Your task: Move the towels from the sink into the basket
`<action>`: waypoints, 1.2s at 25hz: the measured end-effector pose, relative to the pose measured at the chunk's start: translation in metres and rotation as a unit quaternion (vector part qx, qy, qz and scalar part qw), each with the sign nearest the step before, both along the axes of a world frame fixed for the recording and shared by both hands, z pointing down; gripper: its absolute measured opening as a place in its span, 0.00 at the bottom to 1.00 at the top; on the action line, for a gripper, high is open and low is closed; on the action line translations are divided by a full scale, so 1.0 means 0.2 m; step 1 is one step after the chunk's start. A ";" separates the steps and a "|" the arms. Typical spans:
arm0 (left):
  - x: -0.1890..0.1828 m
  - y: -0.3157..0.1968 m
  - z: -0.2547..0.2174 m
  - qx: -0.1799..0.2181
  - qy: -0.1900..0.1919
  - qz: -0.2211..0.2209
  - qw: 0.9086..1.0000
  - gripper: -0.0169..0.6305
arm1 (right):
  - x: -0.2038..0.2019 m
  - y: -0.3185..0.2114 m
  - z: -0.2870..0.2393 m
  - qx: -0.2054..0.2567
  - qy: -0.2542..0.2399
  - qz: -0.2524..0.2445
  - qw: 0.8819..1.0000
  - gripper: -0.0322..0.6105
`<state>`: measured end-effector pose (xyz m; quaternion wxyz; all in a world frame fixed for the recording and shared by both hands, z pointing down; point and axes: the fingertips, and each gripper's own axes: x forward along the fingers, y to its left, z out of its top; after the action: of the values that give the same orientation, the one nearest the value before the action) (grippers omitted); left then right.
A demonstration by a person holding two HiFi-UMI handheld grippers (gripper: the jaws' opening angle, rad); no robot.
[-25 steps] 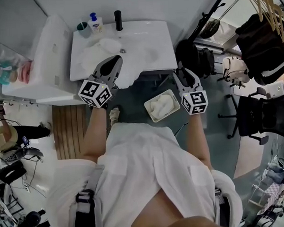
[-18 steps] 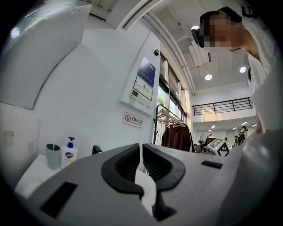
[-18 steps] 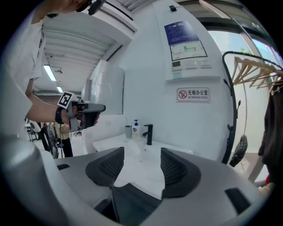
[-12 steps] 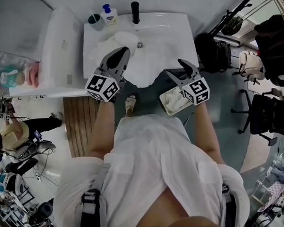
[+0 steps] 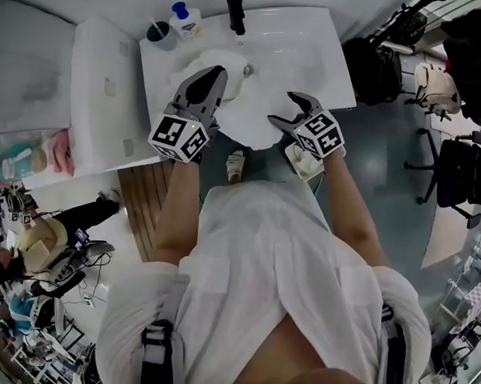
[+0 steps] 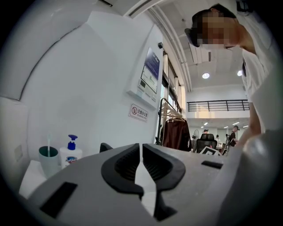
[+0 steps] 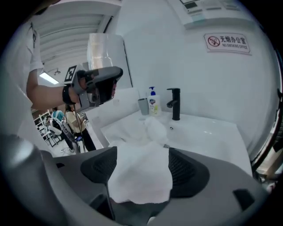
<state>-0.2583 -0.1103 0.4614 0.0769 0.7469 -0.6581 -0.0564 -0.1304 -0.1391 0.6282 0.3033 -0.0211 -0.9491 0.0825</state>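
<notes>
- The white ceramic sink [image 5: 314, 51] holds crumpled white cloth towels [image 5: 250, 120], one spilling over its front edge. The step looks like reaching for it.
- The white rectangular basket [image 5: 296, 155] sits on the floor below the right fingers.
- The right gripper [image 5: 285, 108] has just been opening; the towel's flap lies between its released fingers, untouched. Next it should advance and clench.
- The left gripper [image 5: 213, 74], above the basin towels, is clenched on nothing.
</notes>
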 end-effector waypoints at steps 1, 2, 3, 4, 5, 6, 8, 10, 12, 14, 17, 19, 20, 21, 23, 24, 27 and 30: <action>-0.02 -0.01 0.01 -0.001 0.001 0.003 1.000 0.07 | -0.02 0.01 0.04 -0.005 0.016 -0.004 1.000 0.60; -0.04 -0.02 0.02 -0.002 0.002 0.006 1.000 0.07 | -0.05 0.01 0.07 -0.009 0.032 -0.006 0.999 0.61; -0.07 -0.03 0.02 -0.002 0.001 0.009 1.000 0.07 | -0.07 0.01 0.11 -0.012 0.045 -0.008 0.999 0.62; -0.09 -0.05 0.03 -0.003 0.000 0.012 1.000 0.07 | -0.10 0.01 0.14 -0.014 0.058 -0.006 0.998 0.62; -0.10 -0.06 0.04 -0.004 -0.001 0.016 1.000 0.07 | -0.12 0.01 0.17 -0.018 0.070 -0.003 0.997 0.63; -0.12 -0.07 0.05 -0.005 -0.002 0.020 1.000 0.07 | -0.13 0.01 0.21 -0.023 0.083 0.001 0.996 0.63; -0.15 -0.08 0.07 -0.008 -0.003 0.028 1.000 0.07 | -0.16 0.00 0.28 -0.034 0.114 0.007 0.993 0.63; -0.19 -0.09 0.09 -0.012 -0.002 0.033 0.999 0.07 | -0.19 0.01 0.35 -0.048 0.144 0.013 0.988 0.63; -0.21 -0.10 0.10 -0.016 0.000 0.038 0.999 0.07 | -0.22 0.02 0.39 -0.060 0.166 0.021 0.984 0.63; -0.22 -0.11 0.11 -0.018 0.001 0.045 0.999 0.07 | -0.22 0.01 0.42 -0.069 0.185 0.028 0.980 0.63; -0.24 -0.14 0.12 -0.019 0.000 0.055 0.998 0.07 | -0.22 0.01 0.46 -0.079 0.207 0.037 0.975 0.63; -0.26 -0.15 0.11 -0.018 -0.001 0.059 0.998 0.07 | -0.23 0.00 0.47 -0.071 0.216 0.042 0.973 0.63; -0.26 -0.15 0.10 -0.017 -0.001 0.061 0.998 0.07 | -0.23 0.00 0.47 -0.068 0.218 0.044 0.973 0.62; -0.27 -0.16 0.10 -0.017 -0.001 0.064 0.998 0.07 | -0.23 0.00 0.47 -0.066 0.220 0.046 0.972 0.62; -0.28 -0.17 0.09 -0.015 0.000 0.069 0.998 0.07 | -0.23 0.00 0.47 -0.062 0.219 0.051 0.972 0.61; -0.28 -0.17 0.09 -0.014 0.001 0.071 0.997 0.07 | -0.24 0.01 0.47 -0.060 0.219 0.053 0.972 0.58; -0.29 -0.18 0.08 -0.012 0.000 0.080 0.997 0.07 | -0.24 0.01 0.46 -0.051 0.218 0.066 0.972 0.48; -0.30 -0.20 0.06 -0.004 -0.002 0.089 0.996 0.07 | -0.27 -0.02 0.42 -0.038 0.207 0.093 0.973 0.35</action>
<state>-0.3182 -0.1504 0.4727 0.0833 0.8020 -0.5898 -0.0447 -0.1841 -0.1438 0.7125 0.4831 0.0736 -0.8597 0.1488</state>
